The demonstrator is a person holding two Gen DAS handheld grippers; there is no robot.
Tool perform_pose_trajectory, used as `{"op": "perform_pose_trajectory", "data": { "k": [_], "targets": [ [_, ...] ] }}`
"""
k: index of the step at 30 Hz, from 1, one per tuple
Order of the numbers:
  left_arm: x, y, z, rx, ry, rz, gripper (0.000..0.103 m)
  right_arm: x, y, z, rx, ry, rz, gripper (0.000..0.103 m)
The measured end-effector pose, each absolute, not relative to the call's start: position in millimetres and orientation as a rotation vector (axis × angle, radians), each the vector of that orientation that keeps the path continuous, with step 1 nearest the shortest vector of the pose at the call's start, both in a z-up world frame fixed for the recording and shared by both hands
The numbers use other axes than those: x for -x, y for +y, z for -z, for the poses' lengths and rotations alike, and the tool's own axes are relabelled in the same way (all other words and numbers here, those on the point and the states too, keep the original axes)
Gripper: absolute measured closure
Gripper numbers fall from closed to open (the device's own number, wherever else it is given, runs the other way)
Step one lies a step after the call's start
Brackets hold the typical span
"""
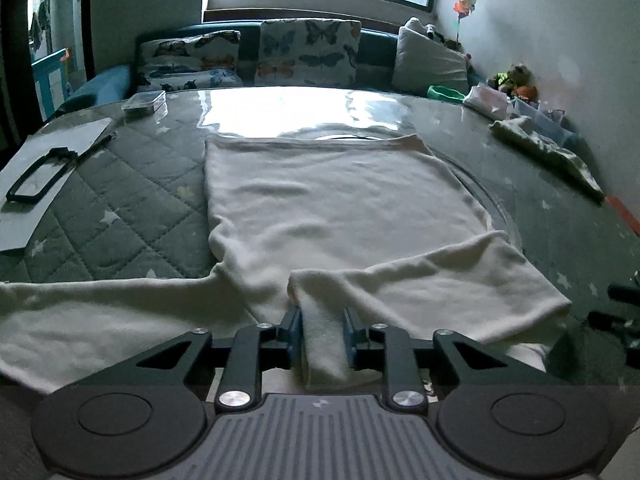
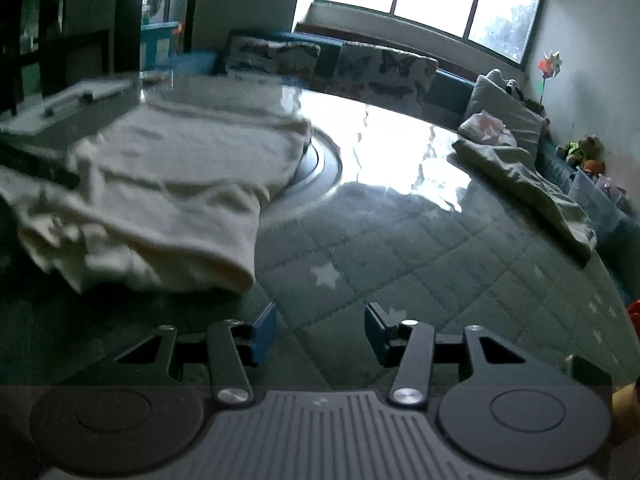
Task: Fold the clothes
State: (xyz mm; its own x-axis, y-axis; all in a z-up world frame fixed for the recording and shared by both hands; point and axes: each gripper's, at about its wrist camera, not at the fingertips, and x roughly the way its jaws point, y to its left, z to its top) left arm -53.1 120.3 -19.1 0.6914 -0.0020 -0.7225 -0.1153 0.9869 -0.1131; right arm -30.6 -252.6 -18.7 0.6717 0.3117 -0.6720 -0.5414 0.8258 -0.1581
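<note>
A cream long-sleeved top (image 1: 328, 200) lies flat on the quilted grey table cover (image 1: 132, 208), hem away from me. Its right sleeve (image 1: 460, 280) is folded across the body; the left sleeve (image 1: 80, 320) stretches out to the left. My left gripper (image 1: 322, 320) is shut on a fold of the cream cloth at the near edge. In the right wrist view the same top (image 2: 168, 200) lies to the left, blurred. My right gripper (image 2: 320, 320) is open and empty above the quilted cover (image 2: 380, 260), to the right of the top.
A second grey-green garment (image 1: 548, 148) lies at the table's right, also in the right wrist view (image 2: 520, 176). A clear box (image 1: 144, 104), a grey sheet (image 1: 48, 168) with a black frame (image 1: 40, 172) sit at the left. A sofa with butterfly cushions (image 1: 308, 52) stands behind.
</note>
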Motion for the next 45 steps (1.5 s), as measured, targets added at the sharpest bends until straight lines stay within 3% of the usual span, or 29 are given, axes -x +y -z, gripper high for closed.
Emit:
{"op": "perform_pose_trajectory", "data": {
  "k": [10, 18, 45],
  "targets": [
    [57.6, 129.4, 17.0, 0.194, 0.782, -0.090, 0.061, -16.1, -182.7, 8.8, 0.325, 0.609, -0.655, 0.053],
    [59.7, 138.5, 24.7, 0.209, 0.789, -0.101, 0.058, -49.4, -169.5, 36.2, 0.339, 0.663, -0.580, 0.053],
    [78.6, 156.8, 23.8, 0.255, 0.761, -0.153, 0.053, -63.4, -176.6, 32.2, 0.341, 0.628, -0.480, 0.055]
  ]
}}
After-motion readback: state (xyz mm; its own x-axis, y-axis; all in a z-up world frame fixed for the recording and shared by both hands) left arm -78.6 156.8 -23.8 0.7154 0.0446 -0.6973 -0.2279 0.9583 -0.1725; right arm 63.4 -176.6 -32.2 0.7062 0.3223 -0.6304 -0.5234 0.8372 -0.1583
